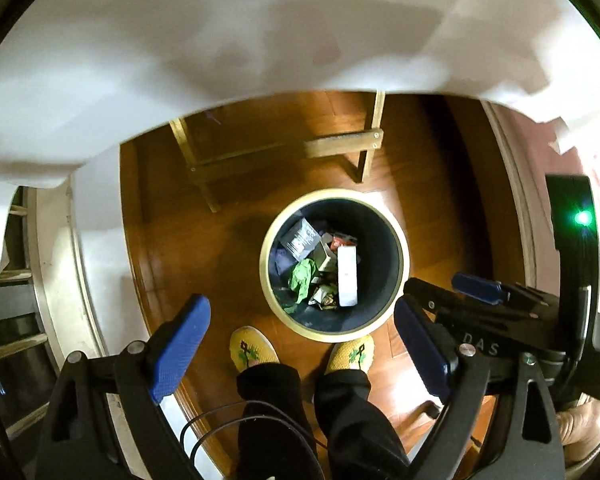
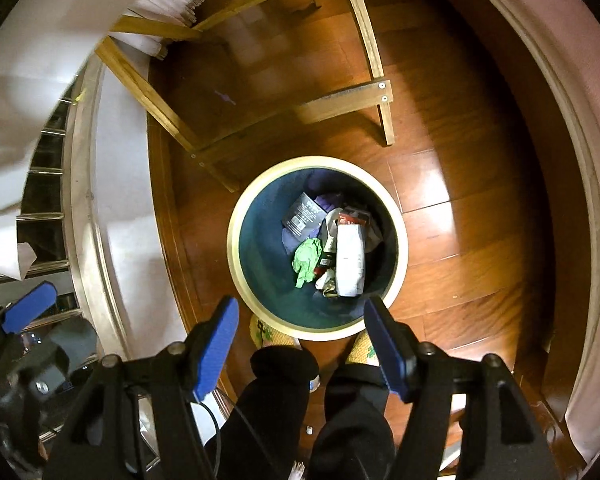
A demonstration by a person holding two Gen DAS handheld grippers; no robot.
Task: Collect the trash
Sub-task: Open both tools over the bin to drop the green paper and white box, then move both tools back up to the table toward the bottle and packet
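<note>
**Both grippers empty above the bin**

The wooden floor fills both views, with a white cloth hanging across the top of the left wrist view and a wooden frame standing behind the bin. The round bin, pale-rimmed and dark inside, stands on the floor just in front of the person's yellow slippers. The trash lies inside it: a white packet, a dark leaflet and a crumpled green wrapper, heaped together near the middle.

The left gripper hangs over the bin with its blue pads spread wide and nothing between them. The right gripper is likewise released and empty.

The drop looks finished, so the next piece should be sought elsewhere. To do that well, lift both tools straight up, clear of the rim, before swinging away, and keep them off the hanging cloth, which could snag on the open fingers.
</note>
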